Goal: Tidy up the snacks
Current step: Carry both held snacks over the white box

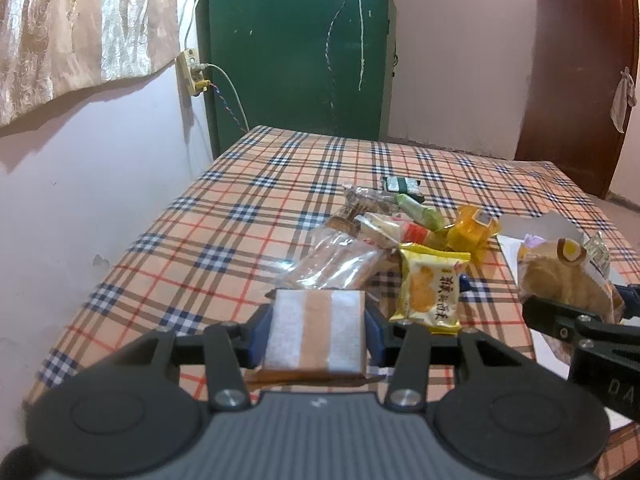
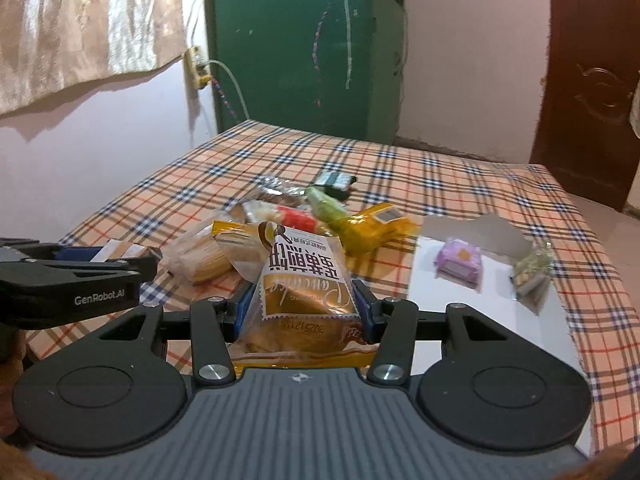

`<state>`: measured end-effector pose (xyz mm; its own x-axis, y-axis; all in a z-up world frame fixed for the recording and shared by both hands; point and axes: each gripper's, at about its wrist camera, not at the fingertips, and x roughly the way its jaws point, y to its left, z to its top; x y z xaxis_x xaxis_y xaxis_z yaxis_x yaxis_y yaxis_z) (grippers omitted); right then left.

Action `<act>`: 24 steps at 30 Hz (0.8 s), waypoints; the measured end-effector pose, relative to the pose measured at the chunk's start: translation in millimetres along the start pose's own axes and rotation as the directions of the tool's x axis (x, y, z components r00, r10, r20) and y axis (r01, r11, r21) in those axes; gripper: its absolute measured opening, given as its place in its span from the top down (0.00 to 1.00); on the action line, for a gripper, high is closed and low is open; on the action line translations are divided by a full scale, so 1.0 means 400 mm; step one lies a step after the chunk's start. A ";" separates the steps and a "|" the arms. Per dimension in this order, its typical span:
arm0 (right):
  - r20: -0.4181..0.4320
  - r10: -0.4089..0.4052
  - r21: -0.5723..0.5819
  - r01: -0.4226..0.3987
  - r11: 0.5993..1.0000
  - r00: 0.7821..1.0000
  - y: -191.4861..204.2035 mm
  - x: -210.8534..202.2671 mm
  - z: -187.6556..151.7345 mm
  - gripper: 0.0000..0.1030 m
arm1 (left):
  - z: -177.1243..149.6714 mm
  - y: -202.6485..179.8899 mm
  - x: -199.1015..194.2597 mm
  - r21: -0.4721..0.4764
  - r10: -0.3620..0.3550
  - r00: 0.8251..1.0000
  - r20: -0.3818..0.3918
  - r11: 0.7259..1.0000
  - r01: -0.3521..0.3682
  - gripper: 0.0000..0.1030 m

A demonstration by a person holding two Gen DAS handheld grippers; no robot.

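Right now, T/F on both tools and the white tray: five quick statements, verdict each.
1. The left tool grips a flat orange-and-white striped packet. True.
2. The right tool is empty. False: it is shut on a gold pancake bag.
3. A purple packet lies on the white tray. True.
4. The tablecloth is plain blue. False: it is orange plaid.
5. The yellow cracker packet sits on the tray. False: it lies on the cloth.

wafer packet (image 1: 316, 330) clamped, pancake packet (image 2: 304, 280) clamped
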<state>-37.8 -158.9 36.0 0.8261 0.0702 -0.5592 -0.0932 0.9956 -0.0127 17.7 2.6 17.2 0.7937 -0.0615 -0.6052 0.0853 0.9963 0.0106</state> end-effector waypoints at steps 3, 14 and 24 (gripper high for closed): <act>0.010 -0.018 0.015 0.018 1.000 1.000 -0.017 -0.016 0.000 0.40 | 0.005 -0.013 -0.013 0.003 -0.007 1.000 0.010 1.000 0.007 0.55; 0.047 -0.074 0.067 0.070 0.995 0.996 -0.075 -0.073 -0.006 0.40 | 0.018 -0.051 -0.038 0.010 -0.026 0.999 0.022 1.000 0.026 0.55; 0.072 -0.124 0.109 0.115 0.987 0.990 -0.118 -0.100 -0.001 0.40 | 0.026 -0.069 -0.047 0.015 -0.040 0.999 0.024 0.999 0.040 0.55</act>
<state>-66.7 -208.6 58.7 0.8692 -0.0490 -0.4921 0.0639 0.9979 0.0135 6.8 -24.2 36.7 0.8041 -0.1026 -0.5856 0.1256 0.9921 -0.0014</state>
